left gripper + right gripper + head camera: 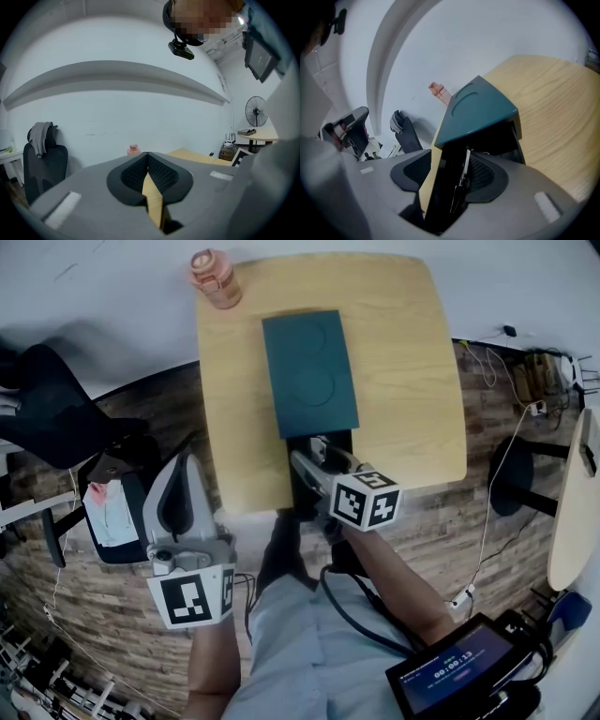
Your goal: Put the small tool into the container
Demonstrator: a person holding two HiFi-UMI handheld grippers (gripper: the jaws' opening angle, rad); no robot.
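Light wooden counter (403, 381), recorded against a white wall, with brick-patterned floor (122, 643) around its near side.

1. Left claw (185, 457): held off the counter's left edge, above the floor, and pointed nearly level toward the wall. Its pads were pressed together at the tips (147, 154), and nothing was pinched between them.

2. Right claw (314, 454): held at the counter's near edge and tilted downward, aimed into the near end of the container. Its pads were spread (457, 161), well apart from each other, and a black opening was framed between them.

3. Container (309, 371): a teal box laid along the middle of the counter, with two round impressions noted in its lid. Under the near end a black compartment (492, 136) was seen standing open toward the right claw.

4. Small tool (464, 171): a slim metal piece, seen in the right gripper view between the spread pads and close beside the right-hand pad. One end was directed into the black compartment. No pinch from both pads was observed. Whether it lay on the compartment's floor could not be told.

5. Bottle (215, 277): pink, placed upright at the counter's far left corner, well apart from the container.

6. Chair (47, 409): black, noted on the floor to the left of the counter.
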